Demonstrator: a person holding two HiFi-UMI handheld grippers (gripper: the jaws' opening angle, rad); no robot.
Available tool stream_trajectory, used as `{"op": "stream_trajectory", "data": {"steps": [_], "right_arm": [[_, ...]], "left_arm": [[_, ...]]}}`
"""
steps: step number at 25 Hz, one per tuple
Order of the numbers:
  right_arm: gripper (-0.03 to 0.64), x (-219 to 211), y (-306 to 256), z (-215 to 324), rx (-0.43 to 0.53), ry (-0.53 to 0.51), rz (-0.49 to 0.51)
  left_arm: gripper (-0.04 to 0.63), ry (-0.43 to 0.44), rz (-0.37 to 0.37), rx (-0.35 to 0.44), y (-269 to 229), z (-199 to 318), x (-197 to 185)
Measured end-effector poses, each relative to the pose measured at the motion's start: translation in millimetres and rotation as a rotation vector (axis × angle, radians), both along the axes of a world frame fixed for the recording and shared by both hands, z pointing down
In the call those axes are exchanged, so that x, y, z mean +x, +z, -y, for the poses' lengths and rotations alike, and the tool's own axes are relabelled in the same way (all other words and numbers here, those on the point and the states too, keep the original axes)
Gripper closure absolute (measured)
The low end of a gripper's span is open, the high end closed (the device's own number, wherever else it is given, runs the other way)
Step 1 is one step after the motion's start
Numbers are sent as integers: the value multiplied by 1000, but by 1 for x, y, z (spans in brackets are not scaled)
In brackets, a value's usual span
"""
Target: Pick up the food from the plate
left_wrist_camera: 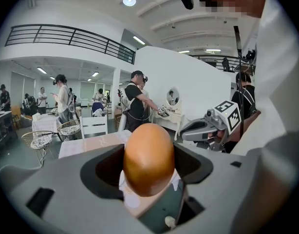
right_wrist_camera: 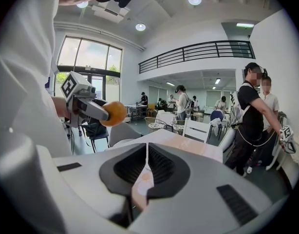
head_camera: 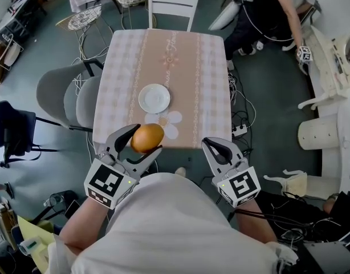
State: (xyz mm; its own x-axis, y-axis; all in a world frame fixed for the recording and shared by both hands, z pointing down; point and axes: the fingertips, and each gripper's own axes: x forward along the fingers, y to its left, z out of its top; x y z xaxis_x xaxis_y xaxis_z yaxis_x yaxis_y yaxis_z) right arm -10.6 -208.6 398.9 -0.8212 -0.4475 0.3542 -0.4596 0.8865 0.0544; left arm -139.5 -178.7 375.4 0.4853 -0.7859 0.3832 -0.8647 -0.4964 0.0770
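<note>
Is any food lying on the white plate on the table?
No, the head view shows the white plate bare, while the egg-shaped brown food sits pinched in the left claw.

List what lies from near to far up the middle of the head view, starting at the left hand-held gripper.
Nearest first: left hand-held gripper shut on the orange-brown food → flower print on the tablecloth → empty white plate → white chair.

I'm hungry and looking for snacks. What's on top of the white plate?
Nothing: the white plate is bare. The round orange-brown food is clamped in the left tongs. The cloth right under the plate is hidden by it.
</note>
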Motion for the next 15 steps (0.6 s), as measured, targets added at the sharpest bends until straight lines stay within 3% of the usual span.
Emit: {"op": "stream_trajectory", "data": {"steps": [15], "right_arm": [[600,-11,6,-2,-16,-7,-13]], "left_arm": [[273,-6,1,-10,5,-1,-10]]}}
